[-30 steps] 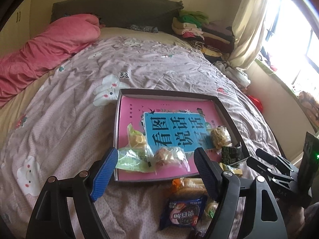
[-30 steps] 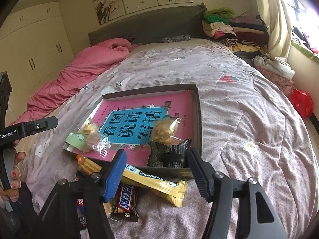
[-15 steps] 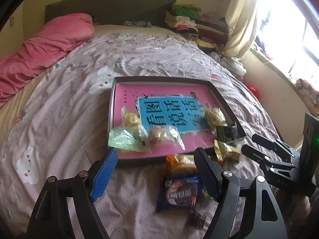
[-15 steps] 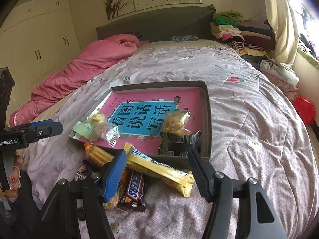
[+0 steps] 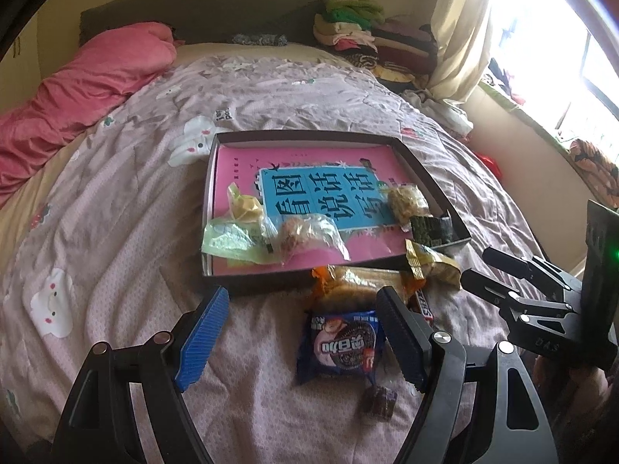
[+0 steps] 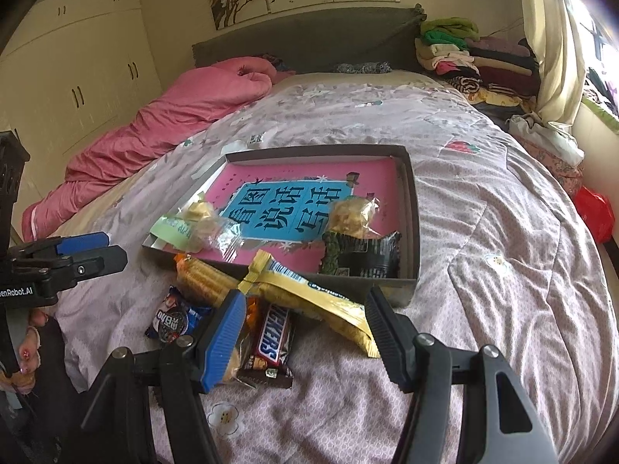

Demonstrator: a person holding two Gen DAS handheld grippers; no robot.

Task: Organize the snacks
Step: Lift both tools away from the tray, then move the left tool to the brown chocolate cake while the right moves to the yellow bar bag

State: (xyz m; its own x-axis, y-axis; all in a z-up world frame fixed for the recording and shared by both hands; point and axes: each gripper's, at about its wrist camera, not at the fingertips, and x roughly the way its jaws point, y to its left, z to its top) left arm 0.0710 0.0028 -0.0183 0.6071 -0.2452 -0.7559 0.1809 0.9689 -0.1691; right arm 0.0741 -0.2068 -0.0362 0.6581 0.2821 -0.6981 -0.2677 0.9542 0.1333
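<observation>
Lying loose on the bed (image 5: 116, 212) before the box (image 5: 421, 166), the cookie packet (image 5: 340, 344) looks light, crinkly and crushable, best pinched across its middle by the left tongs (image 5: 301, 340), while both tongs (image 6: 305, 332) gape empty.

Glaring daylight from blown-out window (image 5: 561, 38); soft, slightly hazy, fisheye-bent dark edges.

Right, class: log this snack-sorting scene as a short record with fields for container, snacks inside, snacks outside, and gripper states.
container: shallow dark cardboard box with a pink book inside, on the bed
inside: clear-wrapped pastries; dark green seaweed packet
outside: blue Oreo packet; brown Snickers bar; long yellow wafer packet
left hand-held gripper: open, empty
right hand-held gripper: open, empty
</observation>
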